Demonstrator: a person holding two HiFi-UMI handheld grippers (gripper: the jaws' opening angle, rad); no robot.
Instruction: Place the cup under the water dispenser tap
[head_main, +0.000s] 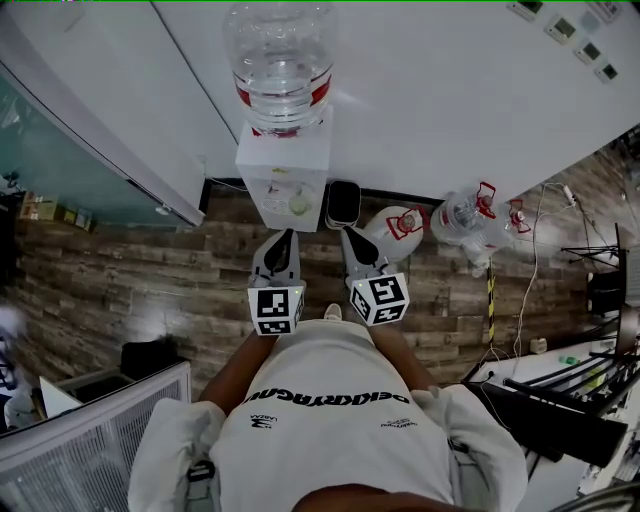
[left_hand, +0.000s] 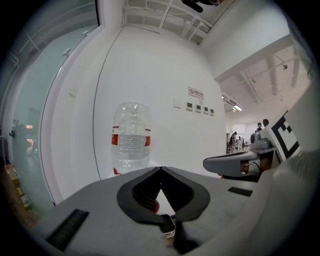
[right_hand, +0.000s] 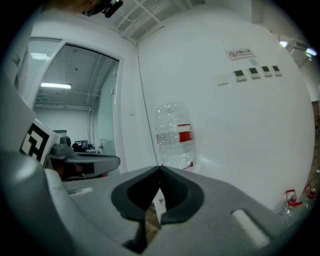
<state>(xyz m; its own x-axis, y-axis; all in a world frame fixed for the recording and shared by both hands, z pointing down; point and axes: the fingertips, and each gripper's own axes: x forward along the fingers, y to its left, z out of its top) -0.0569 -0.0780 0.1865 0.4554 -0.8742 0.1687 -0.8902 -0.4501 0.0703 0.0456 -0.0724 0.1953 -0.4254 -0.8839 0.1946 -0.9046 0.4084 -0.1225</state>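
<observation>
The white water dispenser (head_main: 283, 165) stands against the wall with a clear bottle (head_main: 279, 62) on top. A small pale round thing (head_main: 298, 205) sits at its front by the taps; I cannot tell whether it is a cup. My left gripper (head_main: 283, 240) hangs just in front of the dispenser, shut and empty. Beside it, my right gripper (head_main: 352, 238) is also shut with nothing in it. In the left gripper view the jaws (left_hand: 161, 170) meet below the bottle (left_hand: 131, 137). The right gripper view shows its jaws (right_hand: 160, 169) meeting too, with the bottle (right_hand: 174, 135) beyond.
A black bin (head_main: 343, 203) stands right of the dispenser. Two spare bottles (head_main: 400, 225) (head_main: 465, 215) lie on the wood floor to the right. A glass partition (head_main: 60, 150) runs along the left. A white wire crate (head_main: 90, 440) is near left; desks and cables (head_main: 560, 400) are at right.
</observation>
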